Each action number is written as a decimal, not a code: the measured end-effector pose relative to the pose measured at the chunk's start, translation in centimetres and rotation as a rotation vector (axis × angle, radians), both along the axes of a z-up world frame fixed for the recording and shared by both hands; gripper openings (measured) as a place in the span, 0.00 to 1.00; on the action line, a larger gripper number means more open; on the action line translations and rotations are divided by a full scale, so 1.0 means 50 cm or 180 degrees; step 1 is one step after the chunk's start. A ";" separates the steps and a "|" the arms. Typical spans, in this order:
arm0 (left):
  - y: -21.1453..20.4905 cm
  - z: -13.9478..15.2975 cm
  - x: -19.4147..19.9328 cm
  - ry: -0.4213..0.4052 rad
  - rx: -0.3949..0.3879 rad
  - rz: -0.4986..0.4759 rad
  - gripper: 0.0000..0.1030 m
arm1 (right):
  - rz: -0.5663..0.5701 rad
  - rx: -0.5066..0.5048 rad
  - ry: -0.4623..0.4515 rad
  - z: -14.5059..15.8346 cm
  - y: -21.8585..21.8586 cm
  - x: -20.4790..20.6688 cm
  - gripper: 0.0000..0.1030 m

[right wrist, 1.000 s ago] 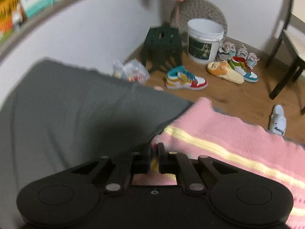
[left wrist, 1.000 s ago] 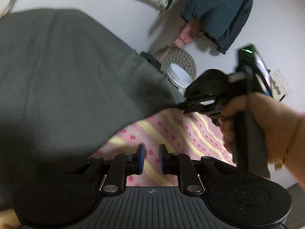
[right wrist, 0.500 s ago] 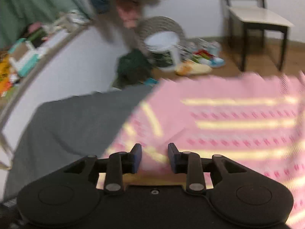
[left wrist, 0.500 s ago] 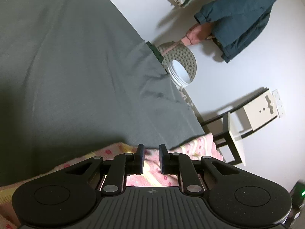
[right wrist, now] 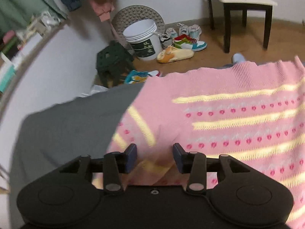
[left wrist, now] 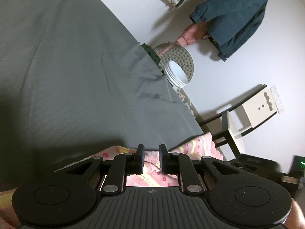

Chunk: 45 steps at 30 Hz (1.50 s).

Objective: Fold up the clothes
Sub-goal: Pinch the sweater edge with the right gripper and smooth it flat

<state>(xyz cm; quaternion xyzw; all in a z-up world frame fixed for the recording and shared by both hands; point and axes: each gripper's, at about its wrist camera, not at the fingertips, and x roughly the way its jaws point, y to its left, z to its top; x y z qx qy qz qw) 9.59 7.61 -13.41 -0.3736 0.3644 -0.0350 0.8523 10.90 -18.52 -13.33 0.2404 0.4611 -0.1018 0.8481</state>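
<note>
A pink knitted sweater (right wrist: 228,114) with yellow stripes and rows of red hearts lies spread on the grey bed sheet (right wrist: 76,124). My right gripper (right wrist: 154,156) hovers just above its left part, open, with nothing pinched between the blue pads. In the left wrist view only a bunched strip of the sweater (left wrist: 198,143) shows at the sheet's (left wrist: 76,76) near edge. My left gripper (left wrist: 151,160) is narrowly shut on a thick fold of it. The right gripper's dark body (left wrist: 266,164) shows at the lower right of that view.
Past the bed edge lie a wooden floor with a white bucket (right wrist: 144,38), several shoes (right wrist: 183,43), a dark green stool (right wrist: 112,57) and a chair (right wrist: 238,2). A dark teal jacket (left wrist: 234,13) hangs on the white wall.
My right gripper was shut on the sweater's edge and has opened wide, letting it go. The sweater now lies spread out. My left gripper has swung with its fold, its gap unchanged.
</note>
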 end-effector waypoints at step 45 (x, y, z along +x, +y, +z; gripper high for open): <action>0.104 -0.015 0.010 0.0061 -0.0249 0.0578 0.14 | -0.0213 0.0931 -0.0519 0.110 -0.034 -0.018 0.06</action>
